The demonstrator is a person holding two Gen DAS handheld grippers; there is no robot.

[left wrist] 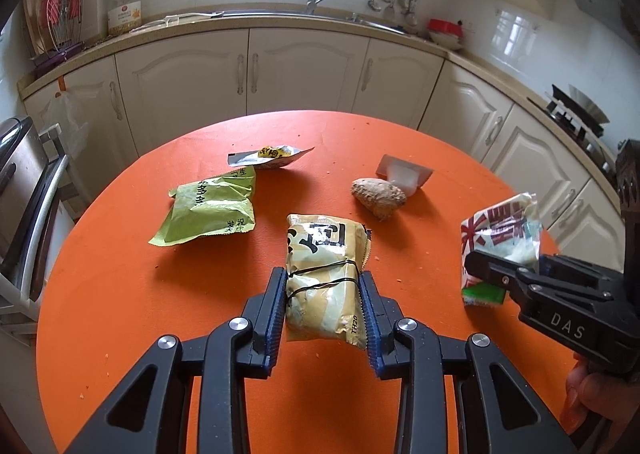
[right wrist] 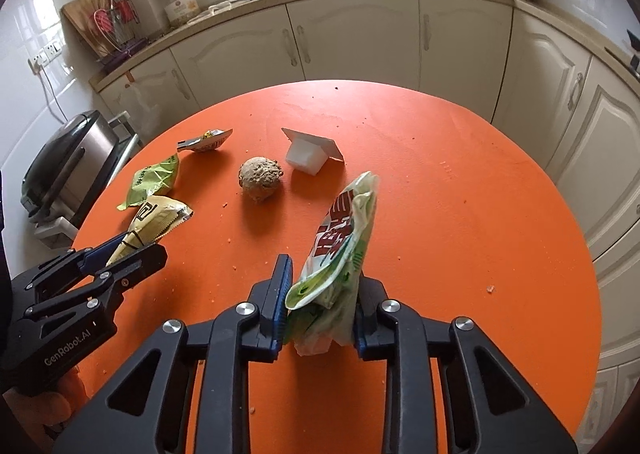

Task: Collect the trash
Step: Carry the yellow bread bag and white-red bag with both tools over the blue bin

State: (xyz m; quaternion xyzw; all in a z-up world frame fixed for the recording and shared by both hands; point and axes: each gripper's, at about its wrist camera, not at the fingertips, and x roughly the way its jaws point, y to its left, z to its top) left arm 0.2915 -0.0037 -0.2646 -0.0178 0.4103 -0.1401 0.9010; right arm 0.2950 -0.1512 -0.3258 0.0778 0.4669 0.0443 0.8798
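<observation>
My left gripper (left wrist: 323, 286) is shut on a tan snack packet (left wrist: 324, 254) bound with a black rubber band, held above the round orange table (left wrist: 120, 294). It also shows in the right wrist view (right wrist: 152, 220). My right gripper (right wrist: 322, 282) is shut on a white, red and green wrapper (right wrist: 340, 242), which also shows in the left wrist view (left wrist: 502, 234). On the table lie a green wrapper (left wrist: 210, 210), a small yellow and silver wrapper (left wrist: 272, 156), a brown lump (left wrist: 378, 192) and a white torn package (left wrist: 404, 172).
Cream kitchen cabinets (left wrist: 248, 78) and a counter with a sink curve behind the table. A steel appliance (right wrist: 68, 158) stands on a rack at the left. Crumbs are scattered on the table.
</observation>
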